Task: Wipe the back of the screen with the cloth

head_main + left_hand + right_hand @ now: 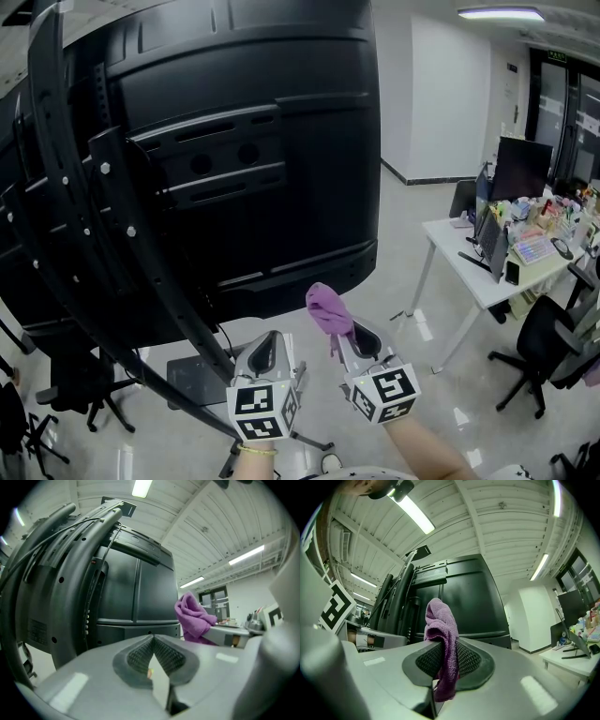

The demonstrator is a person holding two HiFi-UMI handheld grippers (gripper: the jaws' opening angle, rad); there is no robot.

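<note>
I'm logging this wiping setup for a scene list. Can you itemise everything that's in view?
screen: one, black, large, back side facing the camera, fills the upper left
mount bracket: one, black, curved arms with bolts, on the screen's back
cloth: one, purple, bunched, sticking up from the right gripper's jaws, just below the screen's lower edge
desk: one, white, at right, crowded with small items
monitor: one, dark, on the desk
office chair: one, black, beside the desk
ceiling light: one, white strip, top right
left gripper: one, grey, jaws closed with nothing between them, low centre
right gripper: one, grey, jaws clamped on the cloth, beside the left one
</note>
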